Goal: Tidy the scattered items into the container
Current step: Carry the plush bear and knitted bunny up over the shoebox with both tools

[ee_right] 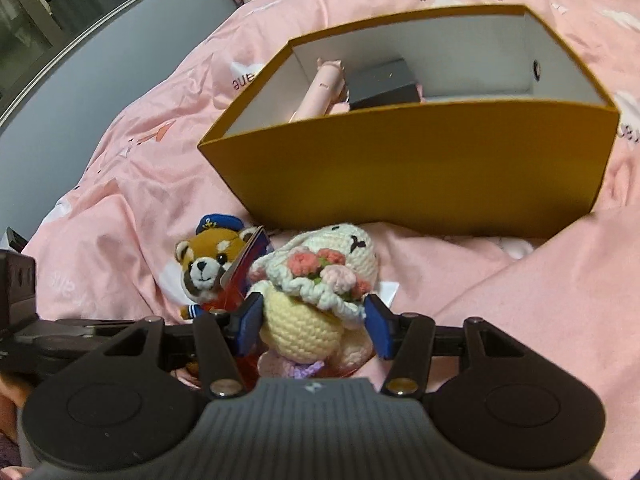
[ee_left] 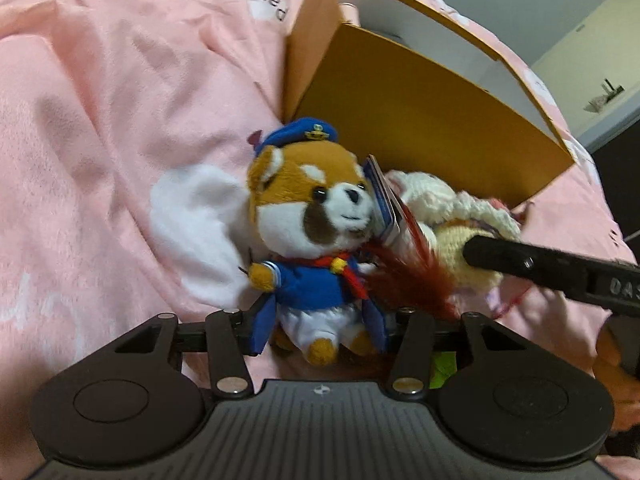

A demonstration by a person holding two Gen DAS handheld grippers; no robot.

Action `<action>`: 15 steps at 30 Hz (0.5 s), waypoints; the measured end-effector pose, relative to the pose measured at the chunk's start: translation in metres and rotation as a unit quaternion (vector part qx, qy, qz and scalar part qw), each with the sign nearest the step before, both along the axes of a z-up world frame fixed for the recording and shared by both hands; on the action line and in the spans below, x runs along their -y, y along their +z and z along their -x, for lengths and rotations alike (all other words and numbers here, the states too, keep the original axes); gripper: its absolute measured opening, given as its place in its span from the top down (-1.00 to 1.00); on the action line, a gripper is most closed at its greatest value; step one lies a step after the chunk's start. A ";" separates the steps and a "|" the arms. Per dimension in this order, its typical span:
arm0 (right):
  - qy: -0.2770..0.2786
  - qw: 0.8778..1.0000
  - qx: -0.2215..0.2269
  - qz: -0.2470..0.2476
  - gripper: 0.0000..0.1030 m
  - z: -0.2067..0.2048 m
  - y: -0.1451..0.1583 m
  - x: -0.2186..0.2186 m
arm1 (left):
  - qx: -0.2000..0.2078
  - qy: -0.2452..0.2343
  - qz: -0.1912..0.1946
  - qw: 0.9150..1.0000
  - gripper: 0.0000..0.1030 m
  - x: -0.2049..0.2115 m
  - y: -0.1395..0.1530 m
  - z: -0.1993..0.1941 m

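Clearly blue-uniformed plush raccoon (ee_left: 316,240) lies beside flower-trimmed crochet doll (ee_right: 320,300).

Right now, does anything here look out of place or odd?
Nothing damaged or spilled. The sailor plush and crochet doll still lie on the pink bedding beside the orange box, each between a claw's fingers; a feather lies between them.

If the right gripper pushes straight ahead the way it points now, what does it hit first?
Most likely the near wall of the yellow box, judging by the right wrist view. The right gripper is shut on the crochet doll, so the doll would touch first. Depth is hard to judge.
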State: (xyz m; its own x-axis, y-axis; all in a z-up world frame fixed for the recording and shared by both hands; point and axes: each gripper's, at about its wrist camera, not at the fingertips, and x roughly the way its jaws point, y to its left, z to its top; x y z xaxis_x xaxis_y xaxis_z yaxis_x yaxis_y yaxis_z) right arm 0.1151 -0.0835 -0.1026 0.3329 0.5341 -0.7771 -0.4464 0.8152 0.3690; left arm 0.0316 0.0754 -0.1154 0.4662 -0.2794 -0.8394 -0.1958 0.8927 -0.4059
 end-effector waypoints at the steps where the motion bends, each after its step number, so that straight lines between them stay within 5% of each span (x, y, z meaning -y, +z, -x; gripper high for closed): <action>1: 0.000 1.000 -0.006 -0.003 -0.15 -0.001 -0.003 0.000 | -0.002 0.001 0.000 1.000 -0.11 0.001 -0.001 -0.001; 12: 0.003 0.999 -0.038 -0.016 -0.33 -0.007 -0.021 -0.010 | -0.013 0.006 -0.017 1.000 -0.17 0.008 -0.010 -0.015; 15: -0.002 0.998 -0.053 -0.032 -0.34 -0.010 -0.030 -0.009 | -0.011 0.002 -0.010 1.000 0.05 0.007 -0.014 -0.017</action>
